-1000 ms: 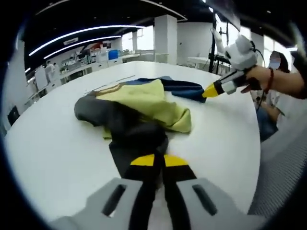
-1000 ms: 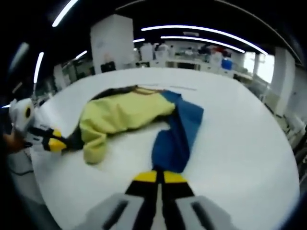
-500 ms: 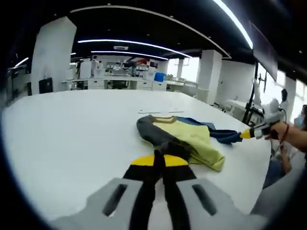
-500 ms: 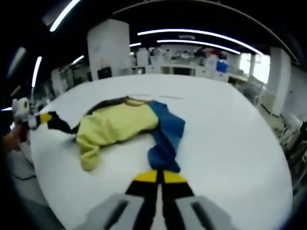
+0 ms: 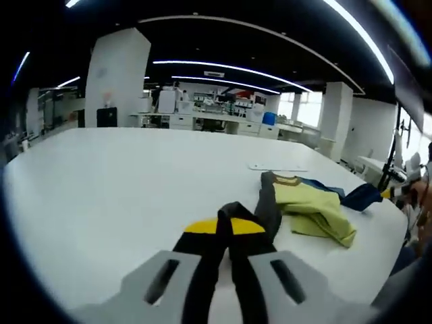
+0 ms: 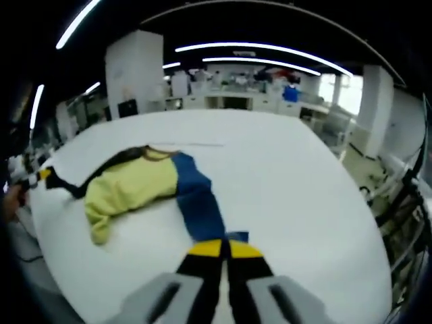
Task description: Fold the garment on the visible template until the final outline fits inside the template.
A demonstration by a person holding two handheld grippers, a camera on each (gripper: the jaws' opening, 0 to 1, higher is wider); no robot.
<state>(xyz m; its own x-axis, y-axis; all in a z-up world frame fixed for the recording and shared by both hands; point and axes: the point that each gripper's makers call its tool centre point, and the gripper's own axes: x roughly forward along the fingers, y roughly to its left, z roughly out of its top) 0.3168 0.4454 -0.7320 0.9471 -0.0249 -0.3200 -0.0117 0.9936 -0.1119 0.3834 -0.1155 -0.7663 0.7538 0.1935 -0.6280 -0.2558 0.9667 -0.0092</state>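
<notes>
My own jaws cover the cloth each pinches, so the dark sleeve's (image 5: 268,209) end and the blue sleeve's (image 6: 200,209) end are hidden, and the template under the garment (image 6: 131,185) can't be made out.

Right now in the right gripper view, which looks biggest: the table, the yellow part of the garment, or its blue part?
1. White table, largest by far.
2. Yellow part.
3. Blue part, narrower, though it lies nearer the camera.

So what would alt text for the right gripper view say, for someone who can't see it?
A yellow-tipped gripper, jaws shut, pinches the blue sleeve of a yellow, blue and dark garment stretched across a white table. At far left, another gripper holds the dark sleeve.
</notes>
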